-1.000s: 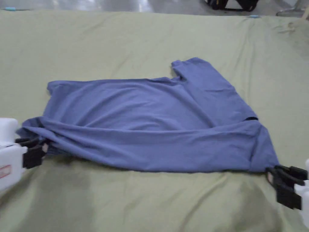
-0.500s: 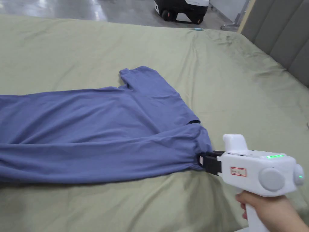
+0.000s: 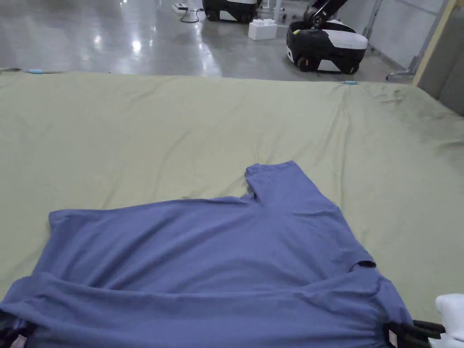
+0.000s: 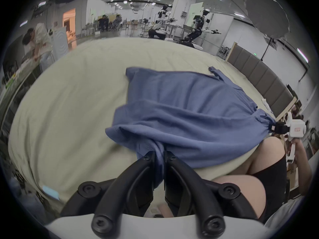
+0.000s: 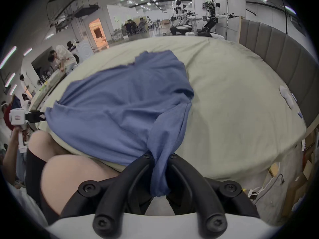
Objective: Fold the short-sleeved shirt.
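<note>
Head view: both grippers' fingers (image 3: pixel 408 333) pinch the shirt (image 3: pixel 217 267).

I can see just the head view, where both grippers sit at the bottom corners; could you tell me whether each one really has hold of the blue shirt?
Observer: Yes for the left gripper: in its own view a bunch of the shirt is pinched between its fingers.
Operator: Thank you, and the right one?
Observer: The right gripper is also shut on a gathered fold, which hangs down between its fingers.
Operator: Does the near edge rest on the bed?
Observer: Not entirely; it hangs over the edge of the bed towards the person's legs.
</note>
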Demonstrator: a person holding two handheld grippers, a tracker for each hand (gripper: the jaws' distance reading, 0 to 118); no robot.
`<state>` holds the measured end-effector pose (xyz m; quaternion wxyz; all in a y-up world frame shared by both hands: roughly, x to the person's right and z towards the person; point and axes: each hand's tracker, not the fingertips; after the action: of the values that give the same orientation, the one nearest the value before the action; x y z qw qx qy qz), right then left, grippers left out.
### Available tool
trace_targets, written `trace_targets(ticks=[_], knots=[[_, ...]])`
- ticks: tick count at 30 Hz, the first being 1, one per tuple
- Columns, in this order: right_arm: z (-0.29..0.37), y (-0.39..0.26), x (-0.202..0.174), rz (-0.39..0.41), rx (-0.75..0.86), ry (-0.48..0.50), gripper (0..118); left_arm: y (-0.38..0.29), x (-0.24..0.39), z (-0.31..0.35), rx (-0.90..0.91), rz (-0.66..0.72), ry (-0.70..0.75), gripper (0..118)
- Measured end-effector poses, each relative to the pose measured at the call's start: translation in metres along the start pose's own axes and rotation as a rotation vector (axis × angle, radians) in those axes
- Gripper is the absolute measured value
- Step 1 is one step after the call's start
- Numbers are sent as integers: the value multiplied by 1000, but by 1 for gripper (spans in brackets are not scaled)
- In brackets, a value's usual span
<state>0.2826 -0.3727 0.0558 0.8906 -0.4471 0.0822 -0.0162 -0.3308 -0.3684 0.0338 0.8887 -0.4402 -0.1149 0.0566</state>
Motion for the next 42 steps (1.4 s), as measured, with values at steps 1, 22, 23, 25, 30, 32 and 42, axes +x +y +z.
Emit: trace_targets(ticks=[1,22,23,25,30,32,42], knots=[[-6,-5,1,-8,12,-26,13,-7,-2,-3,-13,33,-10,9],[20,149,-60,127,433,-91,8,171,-30,-62,236,144,92,0],[15,153,-64,134,428,-85,8,178,-34,-80,214,165,106,6],[3,160,-71,166,410,-61,8,190,-46,-131,84,183,83,115],[-26,172,-70,252,336,-70,8,181,-40,-185,-66,162,157,84],[-41,183,-62,245,302,-61,8,167,-38,-179,25,74,261,56],[-179,279,15,87,25,-62,118,166,-14,-119,137,37,106,2]])
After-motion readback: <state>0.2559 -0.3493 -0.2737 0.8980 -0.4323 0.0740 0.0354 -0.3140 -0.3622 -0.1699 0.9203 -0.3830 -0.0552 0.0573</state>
